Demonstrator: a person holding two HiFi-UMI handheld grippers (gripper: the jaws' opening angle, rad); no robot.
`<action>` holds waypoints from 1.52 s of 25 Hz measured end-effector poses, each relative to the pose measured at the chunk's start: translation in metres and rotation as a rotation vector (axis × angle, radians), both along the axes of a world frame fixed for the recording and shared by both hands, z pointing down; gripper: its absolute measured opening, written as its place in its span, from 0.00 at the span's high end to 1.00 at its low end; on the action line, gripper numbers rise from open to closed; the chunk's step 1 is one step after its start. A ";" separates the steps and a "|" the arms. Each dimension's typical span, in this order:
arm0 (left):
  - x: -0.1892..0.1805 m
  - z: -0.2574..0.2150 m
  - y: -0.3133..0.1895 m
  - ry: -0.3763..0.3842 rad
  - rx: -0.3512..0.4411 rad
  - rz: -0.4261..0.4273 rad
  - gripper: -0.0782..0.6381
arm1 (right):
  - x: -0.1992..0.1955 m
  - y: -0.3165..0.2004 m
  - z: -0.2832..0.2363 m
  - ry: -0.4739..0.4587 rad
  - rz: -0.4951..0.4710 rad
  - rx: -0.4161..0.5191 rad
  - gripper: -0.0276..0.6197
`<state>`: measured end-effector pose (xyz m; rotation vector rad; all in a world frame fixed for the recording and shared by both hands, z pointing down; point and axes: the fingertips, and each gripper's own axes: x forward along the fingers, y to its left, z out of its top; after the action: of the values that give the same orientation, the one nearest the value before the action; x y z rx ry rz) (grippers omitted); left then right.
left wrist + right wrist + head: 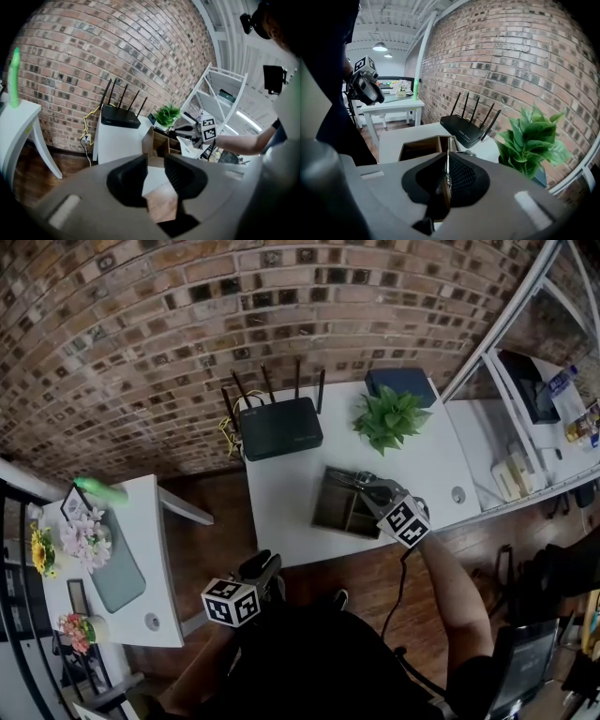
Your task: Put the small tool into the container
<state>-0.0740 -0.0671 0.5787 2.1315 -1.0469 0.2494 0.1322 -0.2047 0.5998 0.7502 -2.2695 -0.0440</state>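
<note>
In the centre of the frame, the right gripper [446, 180], its jaws pressed together on the thin small tool [447, 165], hung over the compartmented wooden container [336, 510]. Lower centre, the left gripper's [155, 174] jaws stood apart.

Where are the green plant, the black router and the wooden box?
Green leafy plant [389, 418], head view, middle leaves.
Black router with antennas [281, 429], head view, flat top.
Brown wooden box [326, 498], head view, left side.

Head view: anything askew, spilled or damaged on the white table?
Nothing stands out. The wooden container sits flat on the white table, with no spill around it. The router and the plant stand upright behind it. The right gripper is shut on the small tool by the container.
</note>
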 end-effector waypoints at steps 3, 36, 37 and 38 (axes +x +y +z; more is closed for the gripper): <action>-0.001 0.003 0.000 0.005 -0.014 -0.009 0.74 | 0.001 -0.002 0.007 0.001 0.010 -0.024 0.93; -0.007 0.008 0.005 0.020 -0.021 -0.010 0.74 | 0.003 -0.006 0.022 -0.049 0.136 -0.074 0.86; -0.006 0.008 0.006 0.022 -0.023 -0.006 0.74 | 0.005 -0.004 0.022 -0.051 0.139 -0.070 0.86; -0.005 0.008 0.006 0.024 -0.025 -0.002 0.74 | 0.007 -0.003 0.021 -0.055 0.145 -0.066 0.86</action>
<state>-0.0788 -0.0611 0.5871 2.1061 -1.0267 0.2340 0.1390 -0.2072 0.6203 0.8880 -2.2508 0.1207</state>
